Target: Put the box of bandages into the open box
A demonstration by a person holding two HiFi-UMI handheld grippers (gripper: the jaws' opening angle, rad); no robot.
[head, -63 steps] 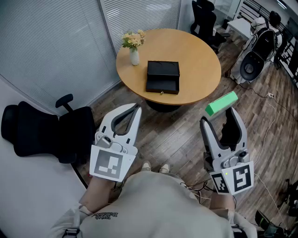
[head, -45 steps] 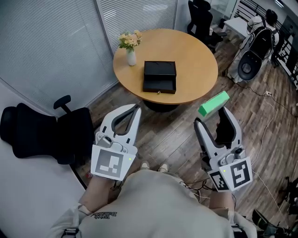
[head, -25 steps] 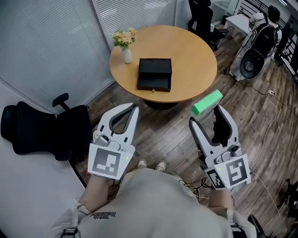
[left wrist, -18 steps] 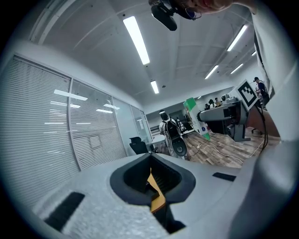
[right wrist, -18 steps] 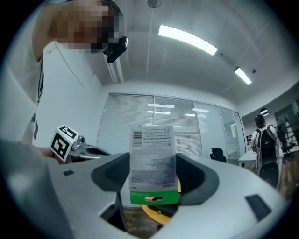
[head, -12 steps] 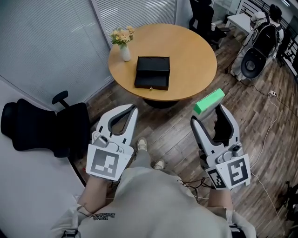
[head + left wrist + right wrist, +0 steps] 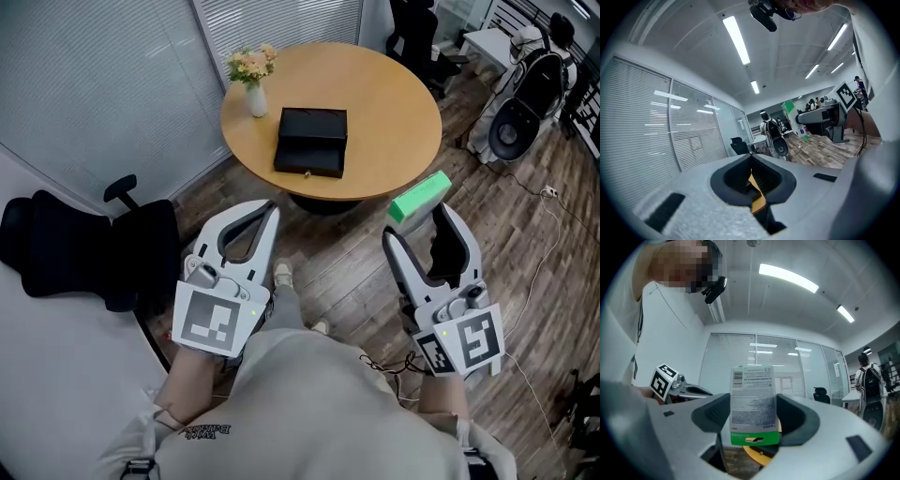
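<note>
Jaws of the right gripper [image 7: 419,218] are closed on the green and white cardboard box of bandages [image 7: 419,196], which they clamp by its two broad sides. In the right gripper view the box [image 7: 753,404] stands upright between the grey jaw pads. Its long axis points away from the gripper, its white printed face with a barcode is turned to the camera, and its green end is the lower one. From the head view the green side of the box faces up, and the box lies slanted across the jaw tips, from lower left to upper right. It is held in the air above the wooden plank floor [image 7: 347,258], near the closer edge of the round light-brown wooden table [image 7: 398,112], and it does not touch the table.

The left gripper [image 7: 271,208] has its jaws pressed together, and in the left gripper view [image 7: 752,164] only a thin slit is between them, with no object in it. This gripper hangs over the floor on the person's left side.

On the table lies the black open box [image 7: 311,141], well apart from the bandages. A small white vase with pale flowers [image 7: 253,89] stands near its left. A black office chair [image 7: 80,248] is beside the left gripper.
</note>
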